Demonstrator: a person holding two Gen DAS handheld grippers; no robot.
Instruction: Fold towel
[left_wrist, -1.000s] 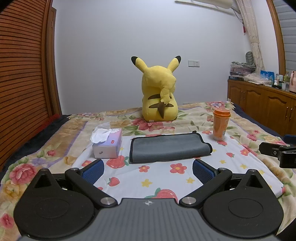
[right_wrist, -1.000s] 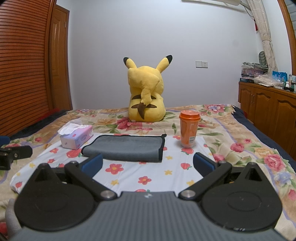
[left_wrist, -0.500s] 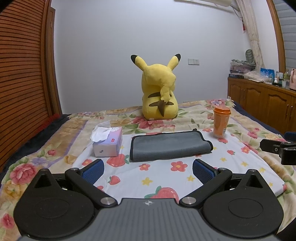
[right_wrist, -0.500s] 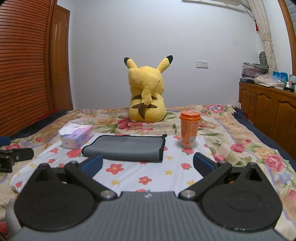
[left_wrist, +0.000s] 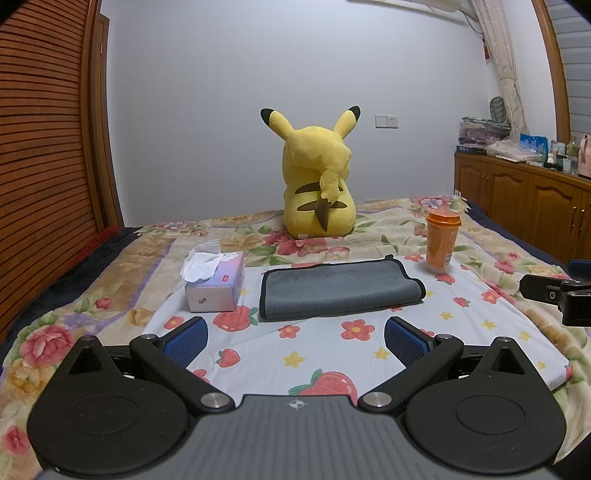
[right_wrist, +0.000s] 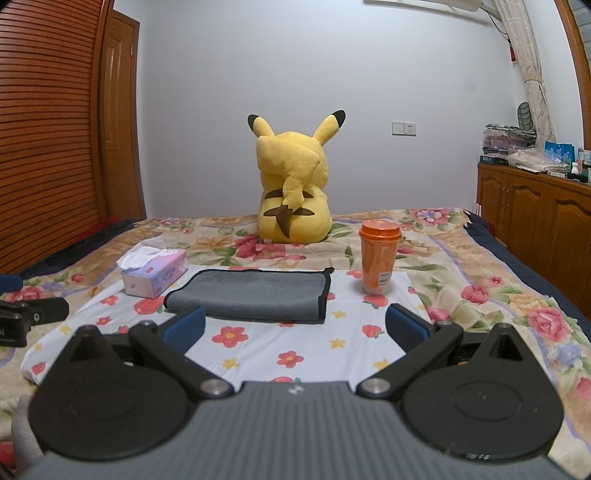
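A grey towel with a black border (left_wrist: 338, 288) lies folded flat on the white flowered sheet (left_wrist: 325, 354) on the bed; it also shows in the right wrist view (right_wrist: 255, 294). My left gripper (left_wrist: 295, 338) is open and empty, held above the sheet in front of the towel. My right gripper (right_wrist: 295, 325) is open and empty, also short of the towel's near edge. Each gripper shows at the edge of the other's view: the right one (left_wrist: 557, 295) and the left one (right_wrist: 26, 317).
A tissue box (left_wrist: 216, 282) stands left of the towel and an orange cup with a lid (left_wrist: 441, 240) stands to its right. A yellow plush toy (left_wrist: 317, 184) sits behind. A wooden cabinet (left_wrist: 524, 206) lines the right wall and a slatted wardrobe (left_wrist: 44, 147) the left.
The left wrist view has tilted up and pulled back slightly, so the towel sits a little lower and farther. The right gripper has barely moved. Both stay open.
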